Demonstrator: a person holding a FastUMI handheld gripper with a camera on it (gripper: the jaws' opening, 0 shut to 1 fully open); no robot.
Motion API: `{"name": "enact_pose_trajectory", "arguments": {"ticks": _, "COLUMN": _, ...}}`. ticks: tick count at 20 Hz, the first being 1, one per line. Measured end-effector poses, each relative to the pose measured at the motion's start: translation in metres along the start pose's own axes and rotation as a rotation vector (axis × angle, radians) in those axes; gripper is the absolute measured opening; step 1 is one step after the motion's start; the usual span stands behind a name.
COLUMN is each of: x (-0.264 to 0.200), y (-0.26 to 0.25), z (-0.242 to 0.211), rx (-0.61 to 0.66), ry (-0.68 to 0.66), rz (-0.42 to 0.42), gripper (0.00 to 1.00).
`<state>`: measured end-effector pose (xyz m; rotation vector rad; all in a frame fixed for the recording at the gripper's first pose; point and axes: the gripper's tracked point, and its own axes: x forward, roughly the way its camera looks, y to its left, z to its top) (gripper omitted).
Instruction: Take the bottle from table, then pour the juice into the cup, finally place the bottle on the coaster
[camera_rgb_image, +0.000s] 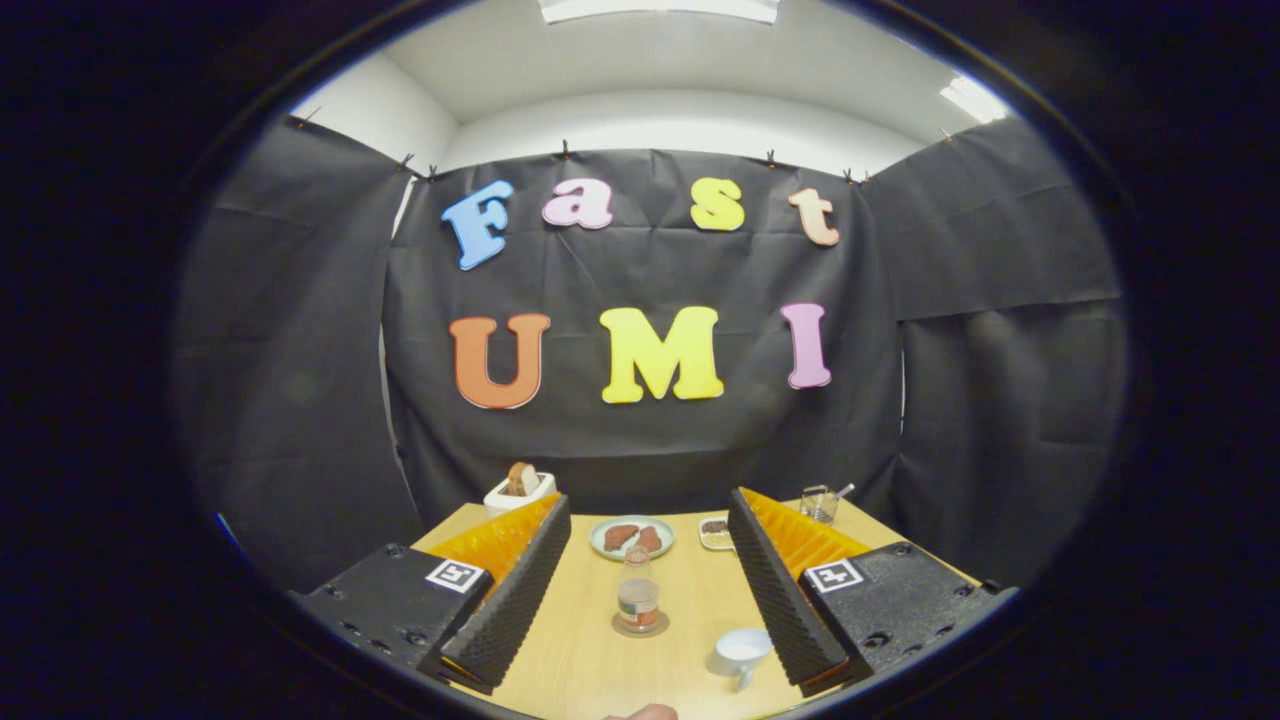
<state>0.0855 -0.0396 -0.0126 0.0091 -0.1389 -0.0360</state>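
Pale wood table (590, 660), white cup (742, 650), greenish plate (631, 537), clear bottle (638, 592) with perhaps reddish label

Staged recording booth inside an office-like room, not a real home. Black cloth (640, 440) is hanging on clips as three walls, with white wall and ceiling showing above and strip lights (658, 8) glowing overhead. A small wooden worktop (690, 620) is sitting in the booth, laid out like a breakfast scene: toaster (519, 490), plate (631, 537), small dish (716, 533), glass (818, 503), bottle (638, 595) on a coaster (640, 627), cup (741, 652).
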Motion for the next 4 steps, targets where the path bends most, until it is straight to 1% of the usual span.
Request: {"name": "enact_pose_trajectory", "arguments": {"ticks": 4, "x": -0.0032, "y": 0.0009, "z": -0.0039, "rx": -0.005, "ry": 0.007, "rz": 0.003, "gripper": 1.0}}
